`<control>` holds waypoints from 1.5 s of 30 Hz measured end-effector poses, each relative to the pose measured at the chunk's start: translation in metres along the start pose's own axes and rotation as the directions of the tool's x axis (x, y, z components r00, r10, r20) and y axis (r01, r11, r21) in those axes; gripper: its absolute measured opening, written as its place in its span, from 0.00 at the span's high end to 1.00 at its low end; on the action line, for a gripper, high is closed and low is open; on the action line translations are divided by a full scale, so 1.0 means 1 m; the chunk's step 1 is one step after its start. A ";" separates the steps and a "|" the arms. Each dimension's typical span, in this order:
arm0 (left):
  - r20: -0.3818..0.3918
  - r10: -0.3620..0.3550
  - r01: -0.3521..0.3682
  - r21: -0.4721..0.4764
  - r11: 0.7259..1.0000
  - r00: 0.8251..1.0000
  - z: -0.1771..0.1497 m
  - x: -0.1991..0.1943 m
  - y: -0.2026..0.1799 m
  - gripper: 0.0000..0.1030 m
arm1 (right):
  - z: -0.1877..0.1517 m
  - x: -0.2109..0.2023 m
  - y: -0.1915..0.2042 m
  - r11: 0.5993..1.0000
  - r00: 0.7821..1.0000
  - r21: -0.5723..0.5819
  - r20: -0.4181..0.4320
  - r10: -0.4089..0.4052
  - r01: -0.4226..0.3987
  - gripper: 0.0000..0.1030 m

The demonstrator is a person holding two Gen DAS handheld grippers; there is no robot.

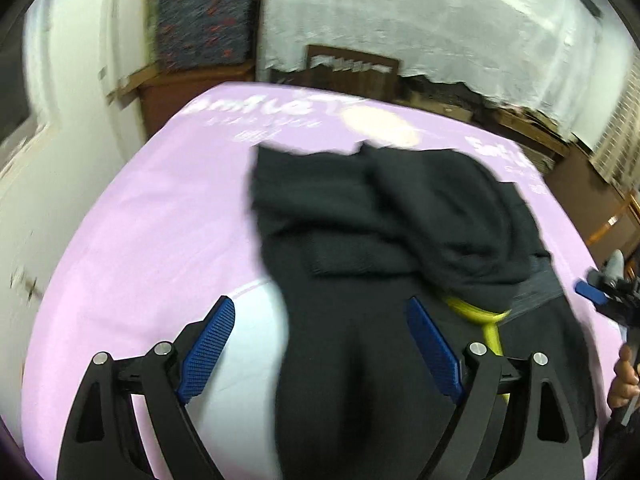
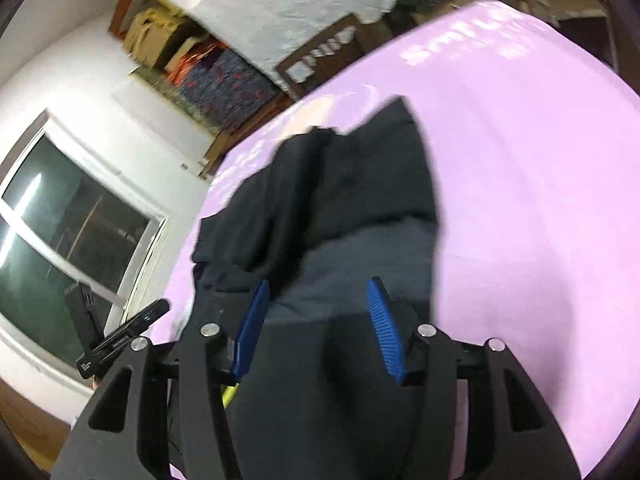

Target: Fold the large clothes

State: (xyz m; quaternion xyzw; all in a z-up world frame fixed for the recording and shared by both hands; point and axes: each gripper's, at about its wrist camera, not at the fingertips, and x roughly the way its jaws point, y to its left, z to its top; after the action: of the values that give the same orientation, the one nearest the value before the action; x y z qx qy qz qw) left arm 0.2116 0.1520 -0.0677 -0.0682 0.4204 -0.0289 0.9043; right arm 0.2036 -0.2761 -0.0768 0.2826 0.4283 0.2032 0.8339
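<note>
Both sets of jaws stand apart and grip nothing: the left gripper (image 1: 320, 344) spread wide, the right gripper (image 2: 316, 324) about half open, each hanging over the black garment (image 1: 360, 240). It lies rumpled on the pink-covered table (image 1: 160, 220), a yellow cord (image 1: 490, 326) showing at one fold. Behind are a whitewashed wall (image 1: 440, 20) and a window (image 2: 72, 216).

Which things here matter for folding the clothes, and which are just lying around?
Part of the job:
- black garment
- yellow strap or lining showing inside it
- pink surface it lies on
- left gripper, open
- right gripper, open

Just lying about:
- patterned bundle on the shelf
- wooden frame
- window
</note>
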 end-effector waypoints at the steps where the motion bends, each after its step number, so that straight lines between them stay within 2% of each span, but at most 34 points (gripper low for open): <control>1: -0.022 -0.014 0.013 -0.039 0.999 1.000 -0.004 0.002 0.012 0.15 | -0.003 -0.002 -0.011 0.999 1.000 0.032 -0.005 -0.003 0.003 0.50; 4: -0.084 -0.093 0.081 -0.144 0.986 0.992 -0.016 0.008 0.035 0.19 | -0.008 -0.004 -0.033 0.995 1.000 0.097 -0.025 0.001 0.001 0.49; 6: -0.101 -0.133 0.115 -0.170 0.979 0.986 -0.020 0.010 0.039 0.20 | -0.010 -0.004 -0.037 0.993 0.999 0.116 -0.033 0.018 -0.014 0.46; 10: -0.105 -0.187 0.169 -0.167 0.971 0.977 -0.028 0.002 0.033 0.20 | -0.019 -0.002 -0.035 0.991 0.996 0.125 -0.066 0.052 -0.043 0.39; 12: -0.111 -0.207 0.189 -0.154 0.970 0.972 -0.034 -0.002 0.026 0.20 | -0.026 -0.002 -0.033 0.993 0.996 0.115 -0.078 0.039 -0.030 0.37; 17: -0.134 -0.293 0.272 -0.160 0.949 0.947 -0.057 -0.017 0.019 0.20 | -0.043 -0.012 -0.029 0.993 0.995 0.112 -0.088 0.054 -0.044 0.35; 22: -0.148 -0.339 0.316 -0.160 0.935 0.929 -0.085 -0.041 0.012 0.20 | -0.068 -0.031 -0.027 0.992 0.992 0.106 -0.096 0.078 -0.067 0.35; 28: -0.158 -0.402 0.377 -0.170 0.911 0.902 -0.116 -0.062 0.001 0.20 | -0.107 -0.060 -0.020 0.995 0.990 0.059 -0.109 0.085 -0.079 0.36; 31: -0.176 -0.427 0.404 -0.156 0.902 0.887 -0.126 -0.068 -0.007 0.20 | -0.125 -0.070 -0.016 0.993 0.985 0.041 -0.129 0.115 -0.110 0.36; 36: -0.167 -0.437 0.409 -0.174 0.896 0.884 -0.132 -0.070 -0.008 0.20 | -0.140 -0.073 -0.005 0.993 0.980 0.005 -0.162 0.119 -0.120 0.35; 40: -0.162 -0.480 0.447 -0.201 0.872 0.862 -0.131 -0.068 -0.001 0.20 | -0.141 -0.071 -0.002 0.993 0.979 -0.013 -0.171 0.113 -0.117 0.35; 43: -0.150 -0.489 0.458 -0.201 0.866 0.859 -0.132 -0.067 0.002 0.28 | -0.140 -0.068 -0.001 0.993 0.978 -0.018 -0.178 0.110 -0.115 0.35; 45: -0.142 -0.494 0.462 -0.209 0.862 0.858 -0.133 -0.066 0.005 0.42 | -0.139 -0.066 0.001 0.994 0.978 -0.024 -0.181 0.101 -0.107 0.40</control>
State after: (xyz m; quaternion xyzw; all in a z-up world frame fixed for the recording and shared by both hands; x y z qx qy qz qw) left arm 0.0674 0.1509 -0.1034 -0.2432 0.4758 -0.2241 0.8150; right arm 0.0516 -0.2728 -0.1027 0.2710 0.4832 0.2782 0.7847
